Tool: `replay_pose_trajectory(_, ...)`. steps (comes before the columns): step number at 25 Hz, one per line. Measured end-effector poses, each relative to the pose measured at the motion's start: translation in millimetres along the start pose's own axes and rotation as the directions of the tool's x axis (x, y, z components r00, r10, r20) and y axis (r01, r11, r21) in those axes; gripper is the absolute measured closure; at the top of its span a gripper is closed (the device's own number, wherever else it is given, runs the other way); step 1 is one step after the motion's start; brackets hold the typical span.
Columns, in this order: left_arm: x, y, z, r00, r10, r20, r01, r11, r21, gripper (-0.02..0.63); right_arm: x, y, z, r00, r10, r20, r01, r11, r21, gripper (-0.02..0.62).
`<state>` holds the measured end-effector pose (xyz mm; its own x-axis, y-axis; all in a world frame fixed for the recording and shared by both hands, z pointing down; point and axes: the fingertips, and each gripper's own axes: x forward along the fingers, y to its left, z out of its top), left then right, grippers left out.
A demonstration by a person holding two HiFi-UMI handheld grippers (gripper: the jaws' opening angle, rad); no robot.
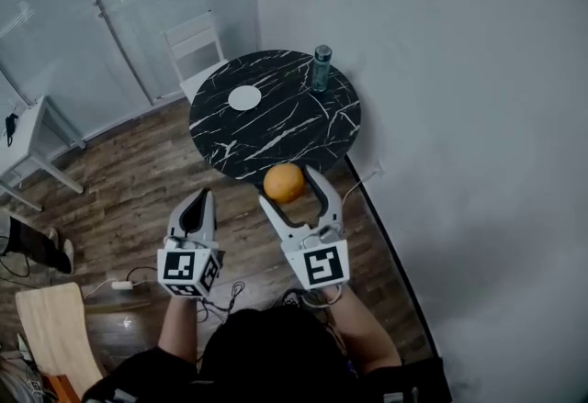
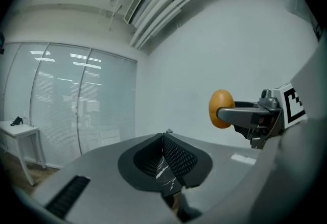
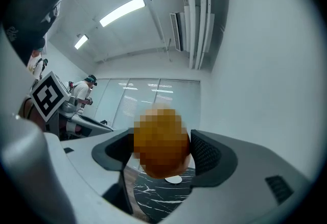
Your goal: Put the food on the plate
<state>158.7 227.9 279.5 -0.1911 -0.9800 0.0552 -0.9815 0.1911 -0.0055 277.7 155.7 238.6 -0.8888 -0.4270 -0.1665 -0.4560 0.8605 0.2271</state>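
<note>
An orange [image 1: 284, 182] sits between the jaws of my right gripper [image 1: 291, 184], which is shut on it just above the near edge of the round black marble table [image 1: 276, 117]. In the right gripper view the orange [image 3: 160, 142] fills the gap between the pads, under a mosaic patch. A small white plate [image 1: 244, 98] lies on the far left part of the table, and the plate [image 3: 173, 179] also shows below the fruit. My left gripper [image 1: 197, 207] hangs over the wooden floor left of the table with its jaws shut and nothing in them.
A teal bottle [image 1: 321, 68] stands at the table's far right edge. A white chair [image 1: 195, 45] is behind the table. The wall [image 1: 459, 117] runs close along the right side. A white desk [image 1: 28, 149] stands at the far left.
</note>
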Motion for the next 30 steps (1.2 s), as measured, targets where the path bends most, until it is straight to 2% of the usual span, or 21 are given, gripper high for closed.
replay_pose_trajectory(7,28,-6,-20,0.998,0.021,-0.054,-0.021,1.000,0.007,0.606,13,-22,-32,0.998,0.058,-0.033,-0.058,0.998,0.004,0.261)
replay_pose_trajectory(13,67,5,-30,0.997,0.005,-0.073,-0.005,1.000,0.006,0.606,38,-40,-63,0.995,0.055,-0.078,-0.054,0.998,0.012,0.259)
replay_pose_trajectory(20,128,41,-42,0.996,-0.034,-0.087,0.033,0.999,-0.023,0.606,94,-57,-88,0.992,0.040,-0.123,-0.042,0.999,-0.011,0.259)
replay_pose_trajectory(30,203,108,-24,0.991,-0.106,-0.077,0.105,0.994,-0.017,0.606,188,-69,-100,0.986,0.018,-0.168,-0.016,1.000,0.016,0.259)
